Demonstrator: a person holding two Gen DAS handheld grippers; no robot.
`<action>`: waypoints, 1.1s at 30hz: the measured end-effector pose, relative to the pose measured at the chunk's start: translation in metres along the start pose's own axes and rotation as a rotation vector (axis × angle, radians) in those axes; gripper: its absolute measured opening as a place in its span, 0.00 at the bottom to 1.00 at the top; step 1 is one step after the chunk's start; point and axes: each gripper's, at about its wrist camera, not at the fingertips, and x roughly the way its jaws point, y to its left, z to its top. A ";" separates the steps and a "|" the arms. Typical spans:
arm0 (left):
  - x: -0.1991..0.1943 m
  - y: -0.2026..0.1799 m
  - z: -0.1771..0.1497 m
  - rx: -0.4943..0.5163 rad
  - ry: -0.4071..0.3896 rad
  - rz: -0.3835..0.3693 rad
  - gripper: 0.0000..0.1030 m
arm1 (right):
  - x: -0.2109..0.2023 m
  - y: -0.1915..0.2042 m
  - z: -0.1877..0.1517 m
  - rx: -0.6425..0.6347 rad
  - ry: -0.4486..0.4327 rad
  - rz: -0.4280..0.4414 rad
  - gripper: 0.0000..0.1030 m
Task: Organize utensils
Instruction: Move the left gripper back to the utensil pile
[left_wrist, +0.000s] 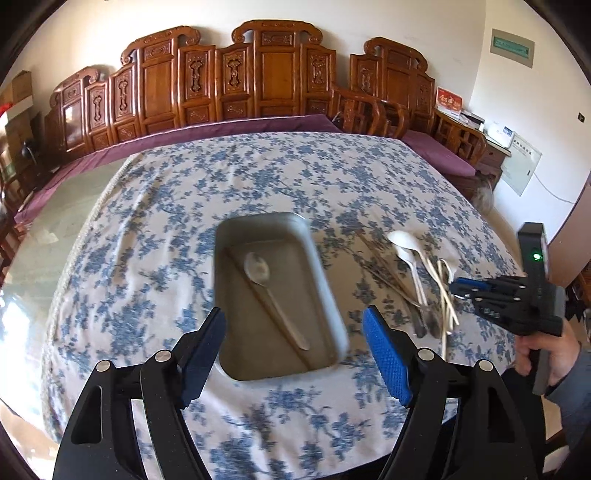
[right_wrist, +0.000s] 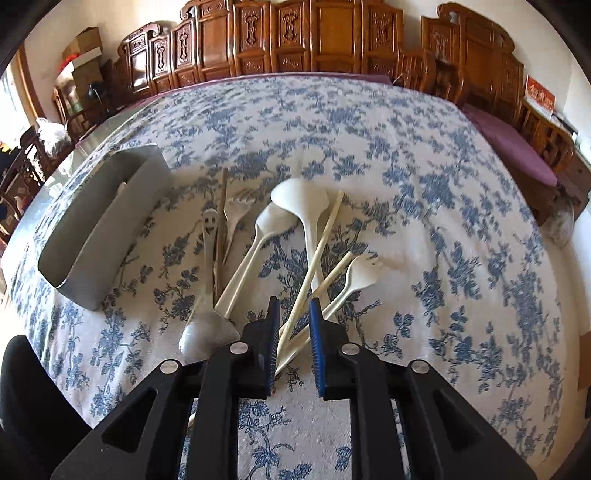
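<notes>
Both tools spread: left tool (left_wrist: 295, 325) over metal tray (left_wrist: 328, 291), right tool (right_wrist: 293, 308) over pale chopsticks (right_wrist: 314, 258).

metal tray (left_wrist: 332, 295): steel spoon (left_wrist: 275, 295) inside | white utensils (right_wrist: 306, 236): heaped beside

We see a blue-flowered tablecloth (left_wrist: 207, 206) spread across the middle of both views. Along the top runs carved wooden furniture (left_wrist: 266, 74) with a purple cushion (left_wrist: 221, 127) in front. At upper left, in the right wrist view, cardboard boxes (right_wrist: 83, 48) are stacked.
</notes>
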 end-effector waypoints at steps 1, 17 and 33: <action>0.002 -0.004 -0.001 0.001 0.003 -0.004 0.71 | 0.003 0.001 0.000 -0.007 0.004 0.002 0.17; 0.025 -0.051 -0.018 0.029 0.060 -0.050 0.71 | 0.015 -0.004 0.004 -0.018 0.039 -0.065 0.06; 0.072 -0.108 -0.009 0.085 0.122 -0.080 0.71 | -0.066 -0.045 -0.022 -0.006 -0.066 -0.046 0.06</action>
